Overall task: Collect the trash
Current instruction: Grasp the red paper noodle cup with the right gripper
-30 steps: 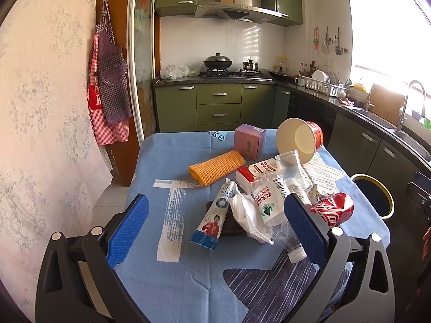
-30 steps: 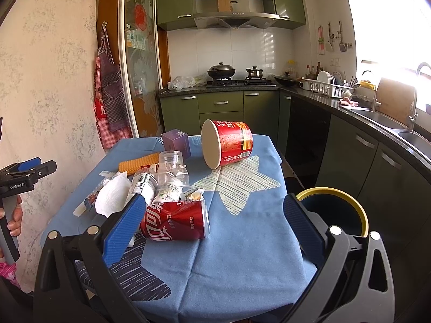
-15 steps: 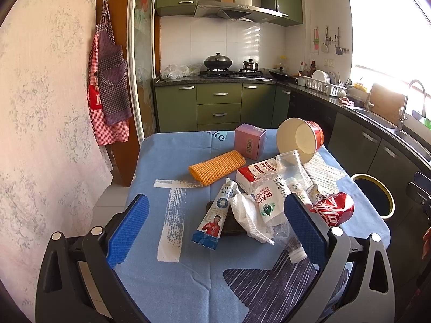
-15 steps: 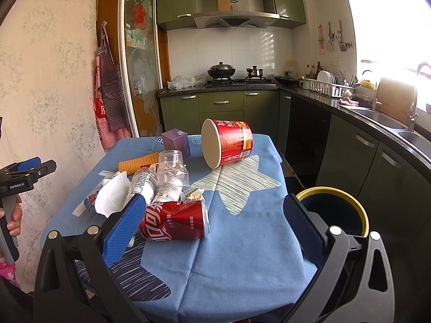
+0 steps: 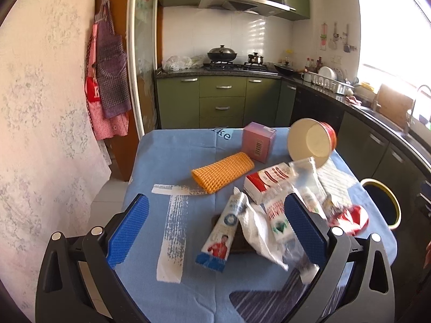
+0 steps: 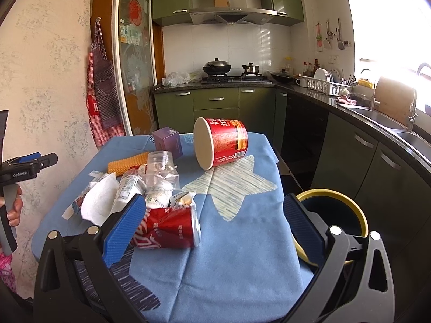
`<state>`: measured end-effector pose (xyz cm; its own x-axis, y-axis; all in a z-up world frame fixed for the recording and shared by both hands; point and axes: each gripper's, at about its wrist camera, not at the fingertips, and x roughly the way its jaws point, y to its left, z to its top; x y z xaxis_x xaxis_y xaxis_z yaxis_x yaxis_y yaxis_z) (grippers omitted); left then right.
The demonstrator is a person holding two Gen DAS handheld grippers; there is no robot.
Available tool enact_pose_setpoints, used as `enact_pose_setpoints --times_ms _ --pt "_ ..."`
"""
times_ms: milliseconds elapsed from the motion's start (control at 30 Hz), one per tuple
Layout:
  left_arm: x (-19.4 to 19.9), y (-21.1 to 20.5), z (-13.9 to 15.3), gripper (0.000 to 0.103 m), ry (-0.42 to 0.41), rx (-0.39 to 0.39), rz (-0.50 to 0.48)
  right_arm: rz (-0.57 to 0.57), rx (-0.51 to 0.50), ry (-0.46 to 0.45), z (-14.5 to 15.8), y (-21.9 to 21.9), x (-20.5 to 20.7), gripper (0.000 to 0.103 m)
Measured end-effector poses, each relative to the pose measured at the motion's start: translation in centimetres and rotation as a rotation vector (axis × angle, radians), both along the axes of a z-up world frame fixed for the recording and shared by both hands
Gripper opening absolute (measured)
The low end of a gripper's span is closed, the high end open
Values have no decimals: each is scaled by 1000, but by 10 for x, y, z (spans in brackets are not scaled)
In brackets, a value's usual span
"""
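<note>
Trash lies on a table with a blue cloth (image 5: 172, 161): a toothpaste tube (image 5: 225, 231), a crumpled white tissue (image 5: 258, 234), plastic bottles (image 5: 274, 215), a red-white carton (image 5: 266, 180), a crushed red can (image 6: 169, 227) and a tipped red noodle cup (image 6: 222, 141). The cup also shows in the left wrist view (image 5: 311, 142). My left gripper (image 5: 215, 228) is open above the near table edge, empty. My right gripper (image 6: 212, 223) is open and empty, with the can beside its left finger. A yellow-rimmed bin (image 6: 332, 210) stands right of the table.
An orange knitted cloth (image 5: 222, 171) and a pink box (image 5: 258, 141) lie farther back. Green kitchen cabinets (image 6: 215, 102) and a dark counter with a sink (image 6: 377, 123) run behind and right. An apron (image 5: 107, 80) hangs on the left wall.
The left wrist view has shifted slightly and blurred at the right; the trash sits a little lower and closer between the fingers. The right gripper has barely moved.
</note>
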<state>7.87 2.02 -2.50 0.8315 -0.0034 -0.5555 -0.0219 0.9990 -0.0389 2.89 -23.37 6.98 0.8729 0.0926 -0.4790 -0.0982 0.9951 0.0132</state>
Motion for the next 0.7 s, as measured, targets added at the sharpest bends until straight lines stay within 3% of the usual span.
enact_pose_setpoints --times_ms 233,367,700 --pt "83 21 -13 99 52 -46 16 -40 -57 11 13 5 69 97" --pt "126 23 -19 99 59 -31 4 -19 -55 74 13 13 129 97" --pt "195 24 -48 99 87 -50 -3 -52 -219 162 -28 51 254 96"
